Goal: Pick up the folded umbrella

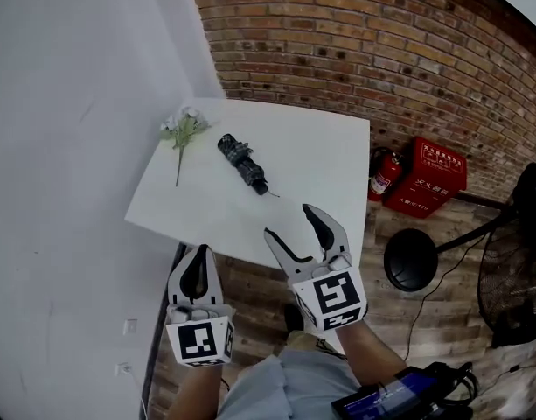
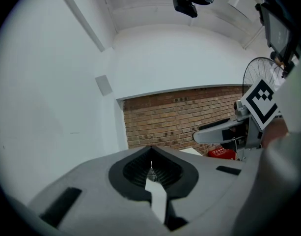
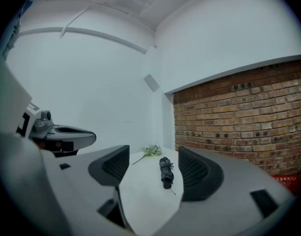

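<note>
The umbrella [image 1: 242, 163] lies on the tabletop [image 1: 329, 173]. The right hand-held gripper [image 1: 290, 222] stands apart, empty. The left hand-held gripper [image 1: 197, 254] is closed.

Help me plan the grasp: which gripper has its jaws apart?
The right gripper: its jaws stand wide apart, facing the folded umbrella. The left gripper has its jaws closed together.

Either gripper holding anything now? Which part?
Nothing is held: left gripper jaws are together, empty; right gripper jaws stand apart, with the folded umbrella lying untouched on the table.
</note>
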{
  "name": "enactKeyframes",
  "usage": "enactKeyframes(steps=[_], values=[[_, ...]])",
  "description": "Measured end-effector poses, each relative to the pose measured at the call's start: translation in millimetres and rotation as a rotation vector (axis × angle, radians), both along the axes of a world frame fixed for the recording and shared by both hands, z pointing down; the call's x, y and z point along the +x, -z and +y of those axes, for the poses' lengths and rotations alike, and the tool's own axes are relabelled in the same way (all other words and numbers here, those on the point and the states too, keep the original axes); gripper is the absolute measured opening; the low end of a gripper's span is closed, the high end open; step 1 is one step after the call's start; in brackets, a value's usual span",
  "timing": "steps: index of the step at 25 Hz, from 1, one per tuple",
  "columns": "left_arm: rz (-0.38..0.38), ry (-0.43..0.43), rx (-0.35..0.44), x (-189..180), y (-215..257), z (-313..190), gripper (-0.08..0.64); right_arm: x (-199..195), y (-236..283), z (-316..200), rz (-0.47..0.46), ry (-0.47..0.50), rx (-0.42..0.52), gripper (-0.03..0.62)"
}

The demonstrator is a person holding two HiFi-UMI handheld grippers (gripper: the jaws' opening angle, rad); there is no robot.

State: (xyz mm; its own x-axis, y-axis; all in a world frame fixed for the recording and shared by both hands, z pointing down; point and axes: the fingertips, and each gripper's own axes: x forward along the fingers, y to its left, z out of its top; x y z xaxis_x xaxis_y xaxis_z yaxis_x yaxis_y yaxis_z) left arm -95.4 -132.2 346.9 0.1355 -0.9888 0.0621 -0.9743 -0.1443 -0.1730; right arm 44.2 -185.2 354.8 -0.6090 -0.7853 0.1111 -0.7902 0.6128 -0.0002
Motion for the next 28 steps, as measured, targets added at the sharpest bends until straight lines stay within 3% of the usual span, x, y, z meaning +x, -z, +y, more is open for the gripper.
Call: enactKeyframes(steps=[6, 18, 28], values=[[-0.003, 0.046, 0.021, -4, 6, -36, 0.006, -7, 1, -45, -0.009, 0.044, -0.003, 0.311], [-0.001, 0.133, 0.083, -35, 26, -58, 0.006, -42, 23, -88, 0.022, 0.096, 0.058, 0.311], [0.024, 0.121, 0.058, -70, 6, -97, 0.006, -74, -1, -127, 0.081, 0.08, 0.021, 0.313]])
